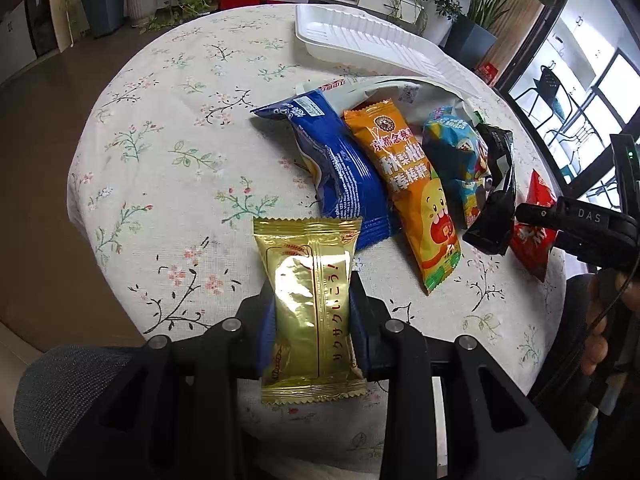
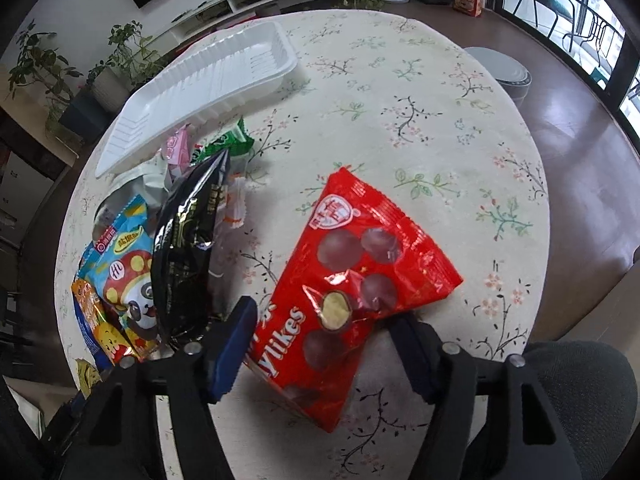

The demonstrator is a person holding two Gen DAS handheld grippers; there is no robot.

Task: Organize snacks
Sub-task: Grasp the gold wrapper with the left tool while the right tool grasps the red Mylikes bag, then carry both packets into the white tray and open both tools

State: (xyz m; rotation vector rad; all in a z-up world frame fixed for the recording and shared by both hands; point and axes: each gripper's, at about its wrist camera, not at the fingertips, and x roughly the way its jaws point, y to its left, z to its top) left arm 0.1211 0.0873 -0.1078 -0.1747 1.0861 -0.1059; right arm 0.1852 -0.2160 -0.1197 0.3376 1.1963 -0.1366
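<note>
My left gripper (image 1: 312,288) is shut on a gold foil snack packet (image 1: 310,312), held lengthwise between its blue pads above the tablecloth. My right gripper (image 2: 326,312) points down at a red bag of chocolate balls (image 2: 356,280) lying on the table. Its blue pads (image 2: 236,344) touch the bag's two lower edges, and the foil creases by the right pad. In the left wrist view, this red bag (image 1: 534,236) peeks out under the right tool. A white plastic tray (image 2: 200,96) sits empty at the far side of the table.
A pile of snacks lies beside the tray: a blue packet (image 1: 340,168), an orange one (image 1: 416,196), a cartoon-printed bag (image 2: 128,272) and a black bag (image 2: 188,248). The round table has a floral cloth (image 2: 420,120). Potted plants and a low white shelf stand beyond.
</note>
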